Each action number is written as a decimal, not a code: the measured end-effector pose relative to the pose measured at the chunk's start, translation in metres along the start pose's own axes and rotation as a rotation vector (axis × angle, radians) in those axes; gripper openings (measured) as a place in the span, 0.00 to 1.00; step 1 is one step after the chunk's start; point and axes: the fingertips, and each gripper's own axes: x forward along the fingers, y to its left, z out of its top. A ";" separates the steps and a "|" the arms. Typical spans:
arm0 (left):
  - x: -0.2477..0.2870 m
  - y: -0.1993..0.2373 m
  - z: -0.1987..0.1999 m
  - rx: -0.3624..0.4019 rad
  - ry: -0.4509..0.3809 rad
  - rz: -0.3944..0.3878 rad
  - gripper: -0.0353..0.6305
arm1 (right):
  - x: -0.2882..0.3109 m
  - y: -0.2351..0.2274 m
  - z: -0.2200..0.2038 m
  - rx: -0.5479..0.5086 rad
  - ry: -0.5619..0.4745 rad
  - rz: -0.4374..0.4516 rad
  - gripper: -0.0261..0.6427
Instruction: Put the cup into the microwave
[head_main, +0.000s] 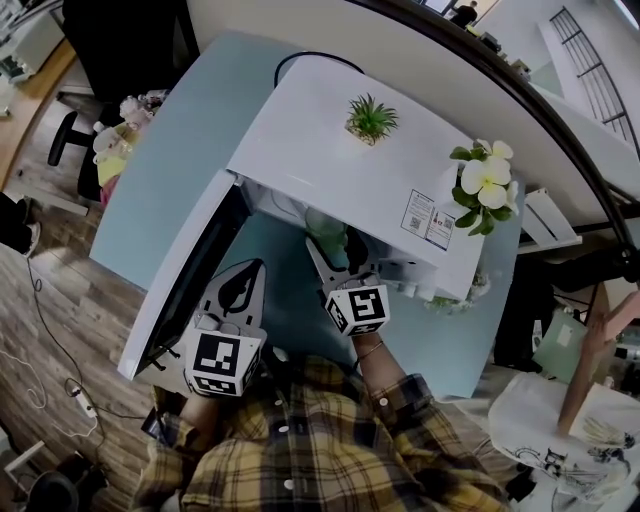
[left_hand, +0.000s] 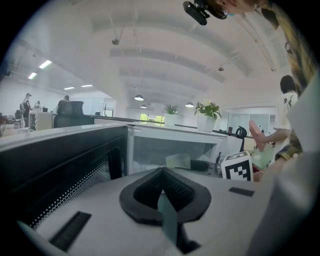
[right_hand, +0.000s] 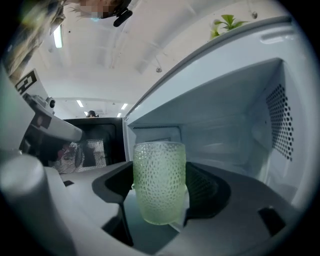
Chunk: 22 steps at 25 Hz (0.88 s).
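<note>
A white microwave (head_main: 340, 150) stands on a light blue table, its door (head_main: 185, 280) swung open to the left. My right gripper (head_main: 338, 250) is shut on a pale green dimpled glass cup (head_main: 326, 230) and holds it upright at the mouth of the oven. In the right gripper view the cup (right_hand: 160, 182) sits between the dark pads, with the white cavity (right_hand: 225, 135) just behind it. My left gripper (head_main: 247, 283) hangs shut and empty in front of the open door. The left gripper view shows the cup (left_hand: 178, 160) inside the opening.
A small spiky plant (head_main: 371, 120) and a white flower (head_main: 487, 182) stand on top of the microwave. The table (head_main: 170, 160) ends close on the left, above a wooden floor. A person's hand (head_main: 600, 330) and a white bag (head_main: 560, 420) are at the right.
</note>
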 end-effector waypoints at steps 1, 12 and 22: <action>0.000 0.000 0.000 -0.001 -0.001 0.000 0.04 | 0.002 -0.001 0.000 0.001 0.000 -0.004 0.53; -0.004 0.002 -0.001 -0.015 -0.010 0.004 0.04 | 0.008 -0.011 -0.009 -0.016 0.015 -0.076 0.53; -0.005 0.001 -0.001 -0.018 -0.018 -0.007 0.04 | 0.013 -0.008 -0.020 -0.002 0.076 -0.070 0.53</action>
